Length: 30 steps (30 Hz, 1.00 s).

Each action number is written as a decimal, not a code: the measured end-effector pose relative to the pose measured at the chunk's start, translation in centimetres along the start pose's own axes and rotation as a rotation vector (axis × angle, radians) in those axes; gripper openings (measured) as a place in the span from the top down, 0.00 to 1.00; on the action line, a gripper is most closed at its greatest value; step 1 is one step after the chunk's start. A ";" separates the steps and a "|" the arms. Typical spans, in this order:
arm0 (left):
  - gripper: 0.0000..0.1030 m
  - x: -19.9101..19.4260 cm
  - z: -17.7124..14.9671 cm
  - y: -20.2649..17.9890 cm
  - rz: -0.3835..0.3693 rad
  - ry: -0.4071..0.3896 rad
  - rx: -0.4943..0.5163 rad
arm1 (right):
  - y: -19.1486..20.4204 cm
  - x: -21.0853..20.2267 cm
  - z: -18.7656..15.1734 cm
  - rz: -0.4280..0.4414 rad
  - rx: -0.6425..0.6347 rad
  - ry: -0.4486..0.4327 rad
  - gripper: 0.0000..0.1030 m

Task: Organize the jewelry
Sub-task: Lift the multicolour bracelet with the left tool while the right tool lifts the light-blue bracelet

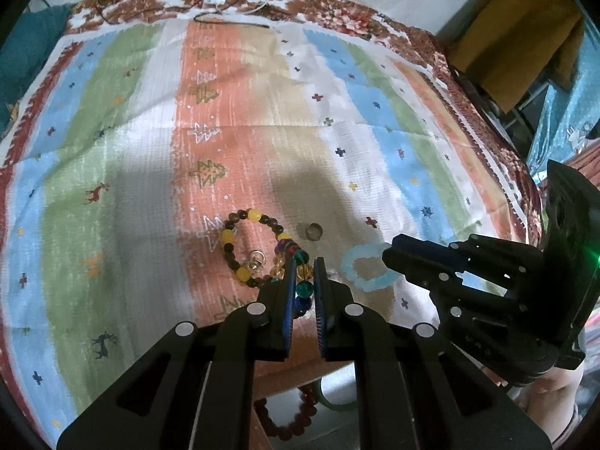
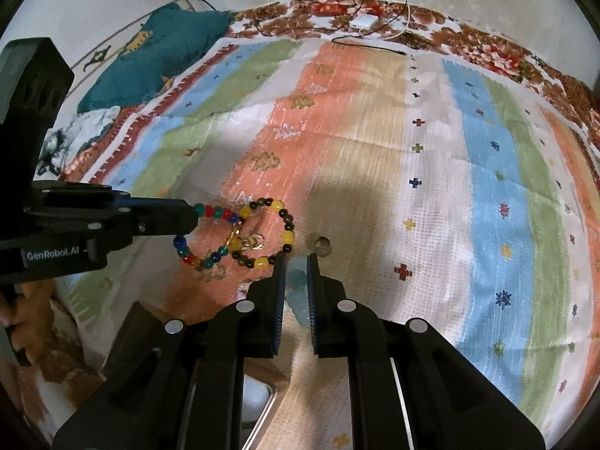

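Beaded bracelets (image 2: 210,236) number three; one ring (image 1: 312,231).

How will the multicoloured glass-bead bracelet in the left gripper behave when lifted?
The multicoloured glass-bead bracelet, pinched by the left gripper, probably droops, being a strung loop. It overlaps the yellow-and-brown bead bracelet, so it may drag that. Smooth round beads might slip.

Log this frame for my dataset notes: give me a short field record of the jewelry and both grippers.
surface: striped cloth
left gripper: shut on multicolour bracelet
right gripper: shut on pale blue bracelet
yellow-and-brown bracelet: flat on cloth, overlapping the multicolour one
gold ring: inside the yellow-and-brown loop
small ring: alone on cloth, between the bracelets
red bead bracelet: below the cloth edge, partly hidden
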<state>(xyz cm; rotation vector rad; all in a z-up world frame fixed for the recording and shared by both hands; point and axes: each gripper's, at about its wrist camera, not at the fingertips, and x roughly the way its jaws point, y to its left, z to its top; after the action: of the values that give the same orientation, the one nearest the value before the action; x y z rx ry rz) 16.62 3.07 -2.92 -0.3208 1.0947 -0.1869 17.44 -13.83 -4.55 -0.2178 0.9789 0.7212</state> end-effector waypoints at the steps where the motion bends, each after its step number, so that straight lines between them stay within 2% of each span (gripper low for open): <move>1: 0.92 -0.2 -0.1 -0.2 0.002 -0.004 0.005 | 0.1 -0.2 -0.1 0.000 -0.001 -0.005 0.88; 15: 0.92 -2.8 -2.1 -1.9 0.014 -0.066 0.054 | 1.3 -3.1 -1.6 0.019 -0.010 -0.072 0.88; 30: 0.92 -5.6 -4.9 -3.2 -0.026 -0.124 0.087 | 1.9 -5.7 -3.1 0.074 -0.012 -0.124 0.88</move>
<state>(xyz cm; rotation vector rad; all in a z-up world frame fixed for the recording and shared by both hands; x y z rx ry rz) 9.71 0.99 0.86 -0.2653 0.9576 -0.2338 12.07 -16.46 -1.34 -0.1461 0.8677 0.7994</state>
